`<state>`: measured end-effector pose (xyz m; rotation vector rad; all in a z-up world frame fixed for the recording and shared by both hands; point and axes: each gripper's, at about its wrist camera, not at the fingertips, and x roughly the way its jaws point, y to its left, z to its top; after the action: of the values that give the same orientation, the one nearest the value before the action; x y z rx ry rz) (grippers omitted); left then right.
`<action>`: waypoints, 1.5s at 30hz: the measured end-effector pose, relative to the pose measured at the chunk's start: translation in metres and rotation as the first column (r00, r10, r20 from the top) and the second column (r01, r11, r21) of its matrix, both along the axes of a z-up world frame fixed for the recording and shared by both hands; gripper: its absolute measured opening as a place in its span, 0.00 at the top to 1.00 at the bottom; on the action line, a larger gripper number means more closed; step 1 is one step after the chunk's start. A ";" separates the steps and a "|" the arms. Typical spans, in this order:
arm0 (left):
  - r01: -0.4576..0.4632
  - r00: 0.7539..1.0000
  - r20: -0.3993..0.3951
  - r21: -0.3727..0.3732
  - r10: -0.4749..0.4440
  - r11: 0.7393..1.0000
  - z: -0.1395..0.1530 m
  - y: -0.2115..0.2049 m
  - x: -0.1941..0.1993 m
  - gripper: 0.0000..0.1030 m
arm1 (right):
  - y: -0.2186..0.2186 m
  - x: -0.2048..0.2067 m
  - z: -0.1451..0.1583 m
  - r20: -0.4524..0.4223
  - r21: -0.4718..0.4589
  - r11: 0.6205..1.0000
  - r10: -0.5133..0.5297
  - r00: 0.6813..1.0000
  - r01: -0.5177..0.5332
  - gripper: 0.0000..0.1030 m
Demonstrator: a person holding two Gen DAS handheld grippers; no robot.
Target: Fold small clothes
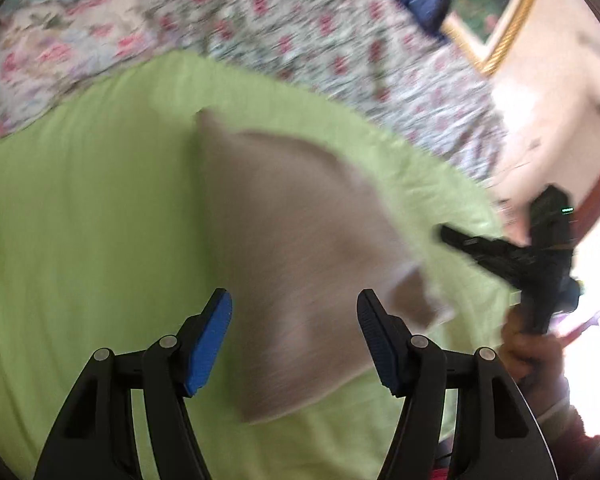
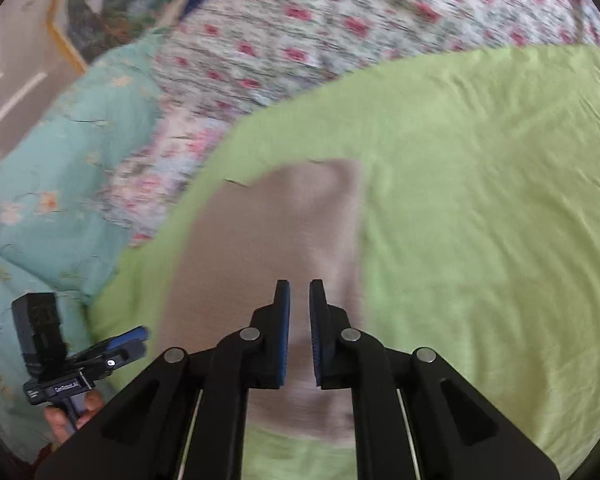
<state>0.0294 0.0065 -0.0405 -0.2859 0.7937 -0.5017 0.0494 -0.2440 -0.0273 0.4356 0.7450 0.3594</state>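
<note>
A: Quick pass. Where's the garment?

B: Small beige garment (image 1: 296, 264) lies on the green sheet (image 1: 80, 220), spread fairly flat, one corner pointing to the far side. Blurred in both views, so I can't tell what kind of clothing it is.

A: Left gripper?

B: Left gripper (image 1: 294, 308) is held over the near part of the garment, jaws standing wide apart, blue pads (image 1: 210, 340) with nothing between them.

A: Right one?

B: Right gripper (image 2: 299, 300) points down over the near part of the same garment. Jaws nearly together, only a narrow slit between the pads. Nothing pinched that I can see; the cloth shows through the slit below.

A: Each visible from the other camera?

B: Yes. In the left view the right gripper is at the right edge of the sheet, in a hand (image 1: 536, 356). In the right view the left one sits low on the left, fingers (image 2: 60, 420) under it.

A: Background?

B: Floral bedspread (image 1: 300, 28) beyond the sheet, teal pillow (image 2: 60, 168) on the left of the right view, gold-framed picture (image 1: 496, 12) against the wall.
</note>
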 end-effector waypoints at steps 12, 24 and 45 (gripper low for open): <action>0.048 0.994 -0.099 -0.016 -0.050 0.999 -0.034 -0.030 0.079 0.73 | 0.006 0.073 -0.066 -0.130 -0.012 1.000 -0.020 0.991 0.019 1.00; 0.091 0.996 -0.029 0.050 -0.090 0.995 -0.022 -0.024 0.011 0.72 | 0.016 -0.006 -0.036 -0.048 -0.136 0.990 0.026 0.999 -0.033 0.96; 0.024 0.997 -0.073 0.160 -0.012 0.987 -0.064 -0.024 -0.032 0.72 | -0.004 -0.055 -0.079 -0.071 -0.213 0.976 -0.066 0.995 0.050 0.96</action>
<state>-0.0022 -0.0180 -0.1041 -0.1480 0.9018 -0.4434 -0.0060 -0.2475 -0.1068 0.2713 0.8350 0.2065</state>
